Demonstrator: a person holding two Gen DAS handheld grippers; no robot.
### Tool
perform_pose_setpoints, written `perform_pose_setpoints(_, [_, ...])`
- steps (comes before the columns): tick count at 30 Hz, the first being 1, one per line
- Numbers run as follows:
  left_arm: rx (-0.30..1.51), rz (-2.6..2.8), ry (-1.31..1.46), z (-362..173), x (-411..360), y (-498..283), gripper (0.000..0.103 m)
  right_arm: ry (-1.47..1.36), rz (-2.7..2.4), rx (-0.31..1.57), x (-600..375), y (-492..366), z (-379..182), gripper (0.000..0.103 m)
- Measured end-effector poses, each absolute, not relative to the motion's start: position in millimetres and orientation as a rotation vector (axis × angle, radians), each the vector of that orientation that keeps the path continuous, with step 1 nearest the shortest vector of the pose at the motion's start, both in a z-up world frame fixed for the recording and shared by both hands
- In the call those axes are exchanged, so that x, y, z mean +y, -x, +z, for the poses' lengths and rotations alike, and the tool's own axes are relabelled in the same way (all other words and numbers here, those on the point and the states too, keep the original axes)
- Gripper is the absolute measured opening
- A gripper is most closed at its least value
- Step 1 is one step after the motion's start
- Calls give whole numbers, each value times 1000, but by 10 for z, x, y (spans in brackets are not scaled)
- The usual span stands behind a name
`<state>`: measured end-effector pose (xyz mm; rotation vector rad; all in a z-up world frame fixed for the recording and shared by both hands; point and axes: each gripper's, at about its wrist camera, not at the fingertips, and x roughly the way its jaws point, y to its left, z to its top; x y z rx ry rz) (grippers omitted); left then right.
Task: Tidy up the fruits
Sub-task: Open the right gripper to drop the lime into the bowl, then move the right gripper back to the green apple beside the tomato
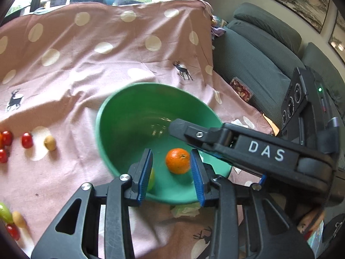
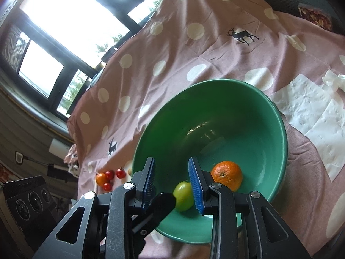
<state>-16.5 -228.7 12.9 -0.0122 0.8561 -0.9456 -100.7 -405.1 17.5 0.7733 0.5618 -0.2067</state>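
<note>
Left wrist view: we are holding the left gripper point(image 1: 171, 174) over the near rim of the green bowl point(image 1: 120, 108), its blue-padded fingers point(image 1: 145, 173) standing apart with nothing between them. The orange point(image 1: 178, 160) is lying on the bowl floor just beyond the gap, close to the right pad; whether it is touching the pad we cannot tell. A green fruit point(image 1: 151, 179) is showing only as a sliver behind the left pad. The right gripper's body, marked DAS, is crossing in from the right above the bowl's near-right rim.

Right wrist view: we are holding the right gripper point(image 2: 172, 181) over the same rim, its fingers point(image 2: 195, 183) likewise spread and empty. The green fruit point(image 2: 183, 196) is sitting in the bowl point(image 2: 278, 116) partly behind the right pad, with the orange point(image 2: 227, 174) just beside it to the right. A black fingertip of the left gripper is reaching in low at the near rim.

Farther out, the bowl is resting on a pink dotted cloth point(image 1: 86, 64). Left of the bowl, red tomatoes point(image 1: 27, 140) and a small tan fruit point(image 1: 50, 143) are lying apart on the cloth. A second small orange fruit point(image 2: 101, 179) is lying among the tomatoes point(image 2: 120, 173). White paper towels point(image 2: 310, 116) are lying right of the bowl.
</note>
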Motion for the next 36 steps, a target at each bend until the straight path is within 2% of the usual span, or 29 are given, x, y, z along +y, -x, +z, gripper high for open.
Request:
perform_pose_setpoints(6, [826,-792,64,267,-1830,100,37,-753,-306,565,-3954,986,232,35])
perform_pose_setpoints(11, [777,-650,70,392,-1377,104,46,-705,-298,537,-3837,944,315,35])
perform_pose_setpoints(12, [763,-615,73,415,-1276,105,46,-690,-291,527,-3794,934,338,40])
perform_pose_setpoints(14, [741,-555,82,434,-1067,111,54,-657,-265,511,-3708,902,370,50])
perform_pose_setpoints(19, [726,-433,105,374,-578,84,70,-588,-183,499,-3459,752,427,54])
perform_pose_setpoints(20, [726,-406,111,355,-504,61,72,-572,-172,501,-3406,718,429,59])
perform_pose_setpoints(22, [726,-345,134,297,-338,15,73,-540,-147,515,-3290,635,425,62])
perform_pose_setpoints(36, [830,-87,197,-98,301,-246,74,-360,-70,666,-2601,202,237,63])
